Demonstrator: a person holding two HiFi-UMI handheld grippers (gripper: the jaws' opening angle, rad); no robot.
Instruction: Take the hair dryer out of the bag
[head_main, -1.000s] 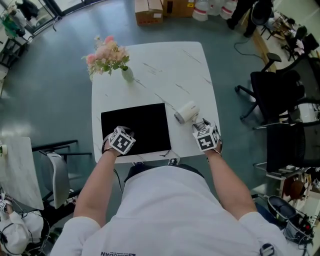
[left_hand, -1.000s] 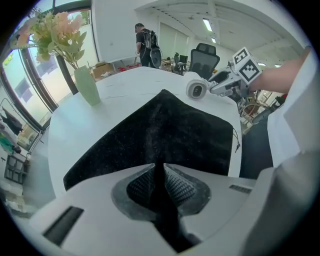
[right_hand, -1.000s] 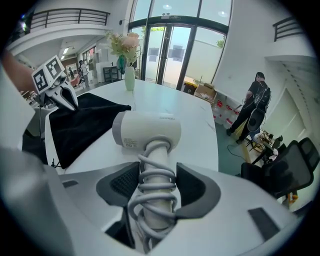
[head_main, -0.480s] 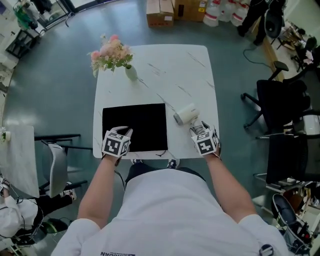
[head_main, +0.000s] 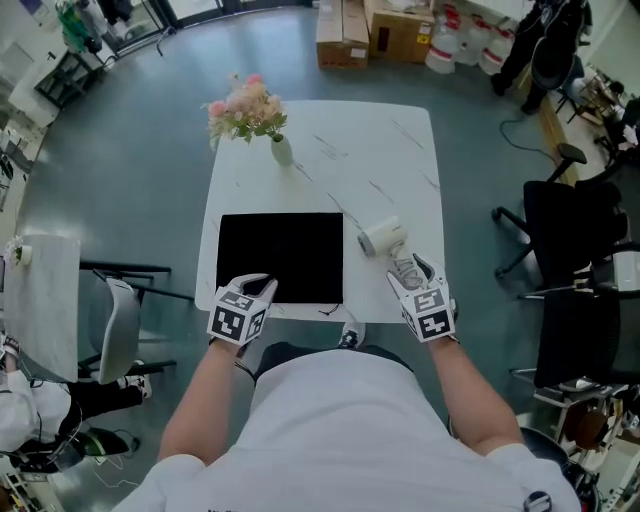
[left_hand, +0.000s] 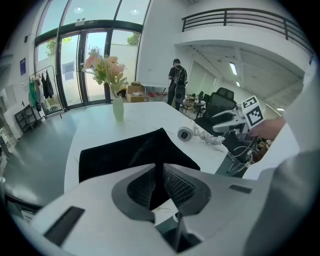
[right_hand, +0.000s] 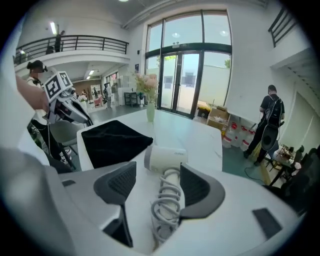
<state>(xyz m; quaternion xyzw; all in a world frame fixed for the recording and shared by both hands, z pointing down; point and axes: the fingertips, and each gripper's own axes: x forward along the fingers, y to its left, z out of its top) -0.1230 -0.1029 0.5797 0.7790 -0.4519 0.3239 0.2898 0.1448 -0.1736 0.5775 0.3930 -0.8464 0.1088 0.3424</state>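
Left gripper (head_main: 262, 288): jaws drawn narrow, only a slit between the pads and nothing in it. It hangs over the near left corner of the flat black fabric bag (head_main: 280, 257), which lies limp on the table.

Just right of the bag, and clear of it, the white plastic hair dryer (head_main: 380, 238) lies on its side.

Right gripper (head_main: 410, 268): jaws have just been opening and stand wide. The dryer's handle and grey coiled cord (right_hand: 167, 207) lie between them with the pads off both.

My judgement: the dryer is out, so the task looks done. All I have left is backing both tongs away.

Surface: white marbled square table (head_main: 340, 140), with a pale vase of pink flowers (head_main: 250, 110) at the far left corner.

Room: grey-green floor (head_main: 130, 180), cardboard boxes (head_main: 343, 25) beyond the table, black office chairs (head_main: 560, 215) at right.
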